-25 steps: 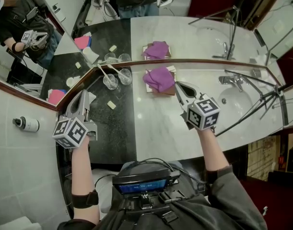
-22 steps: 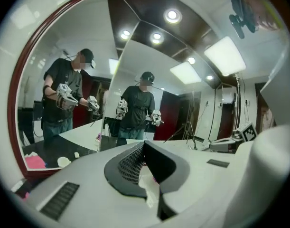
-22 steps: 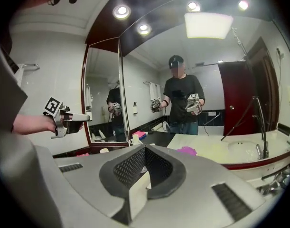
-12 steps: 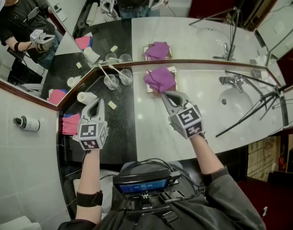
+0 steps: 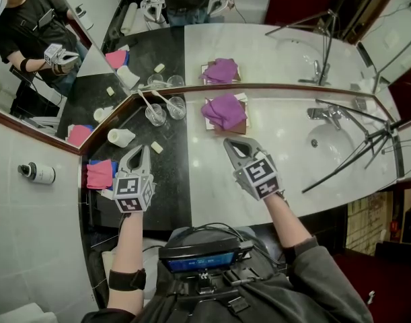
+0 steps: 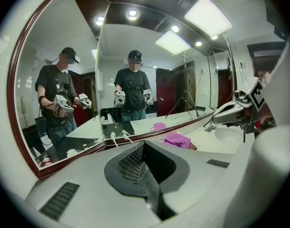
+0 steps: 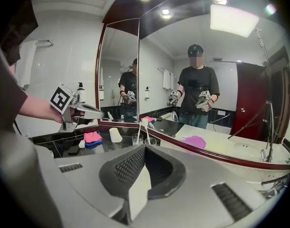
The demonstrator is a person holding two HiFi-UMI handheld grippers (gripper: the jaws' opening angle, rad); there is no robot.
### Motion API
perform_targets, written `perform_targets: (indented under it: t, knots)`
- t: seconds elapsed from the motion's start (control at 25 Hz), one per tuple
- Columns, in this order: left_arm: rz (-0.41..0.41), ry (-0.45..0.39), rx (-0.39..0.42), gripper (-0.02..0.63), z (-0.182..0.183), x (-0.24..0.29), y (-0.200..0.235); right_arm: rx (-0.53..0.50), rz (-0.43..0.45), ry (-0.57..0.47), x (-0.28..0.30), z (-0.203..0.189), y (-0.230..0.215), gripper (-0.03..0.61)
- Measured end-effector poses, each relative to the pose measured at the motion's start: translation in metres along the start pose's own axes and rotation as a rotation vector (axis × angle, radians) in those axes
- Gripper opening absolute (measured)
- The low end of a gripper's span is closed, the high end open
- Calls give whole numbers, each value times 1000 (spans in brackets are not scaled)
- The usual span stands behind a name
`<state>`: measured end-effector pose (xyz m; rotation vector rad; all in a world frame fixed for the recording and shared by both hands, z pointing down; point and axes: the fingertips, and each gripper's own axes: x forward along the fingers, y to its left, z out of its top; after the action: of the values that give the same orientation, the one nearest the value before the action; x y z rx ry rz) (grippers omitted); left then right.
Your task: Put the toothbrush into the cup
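1. Nearest us, the left tongs (image 5: 138, 151) hang over the black stone half of the table (image 5: 166, 190). Their blades are pressed together with nothing between them.
2. The right tongs (image 5: 229, 142) hang over the white marble half (image 5: 208, 180), likewise closed and empty.
3. Just left of the left tongs lies a pink cloth (image 5: 99, 173). Beyond it are a white roll (image 5: 121, 137) on its side and a small pale bar (image 5: 157, 147).
4. Further back, near the mirror, two clear cups stand side by side. A toothbrush (image 5: 143, 101) stands in the left cup (image 5: 155, 115) and a second toothbrush (image 5: 161, 97) in the right cup (image 5: 176, 108). Both lean left, and both are well apart from either pair of tongs.
5. A purple cloth (image 5: 223, 110) sits on a brown board, near the right tongs' tip but not touching.
6. To the right, a sink basin (image 5: 324, 142) has a chrome tap (image 5: 324, 112), and a tripod leg (image 5: 353, 150) crosses above it.
7. Farthest, a red-framed mirror (image 5: 272, 52) runs along the table's back edge. A dispenser (image 5: 37, 173) hangs on the white tiled wall at left.
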<state>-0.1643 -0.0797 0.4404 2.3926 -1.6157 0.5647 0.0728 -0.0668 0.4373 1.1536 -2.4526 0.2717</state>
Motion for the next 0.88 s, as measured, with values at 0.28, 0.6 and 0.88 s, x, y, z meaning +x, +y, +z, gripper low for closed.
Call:
perform_targets:
  t: [0.28, 0.6, 0.88]
  knots:
    - [-7, 7, 3, 5, -4, 6, 0, -33, 17, 9, 14, -2, 1, 25]
    - [-9, 17, 24, 5, -12, 25, 12, -95, 91, 46, 86, 1, 4, 119]
    - [-16, 34, 29, 5, -26, 54, 35, -155, 151, 102, 190, 5, 13, 213]
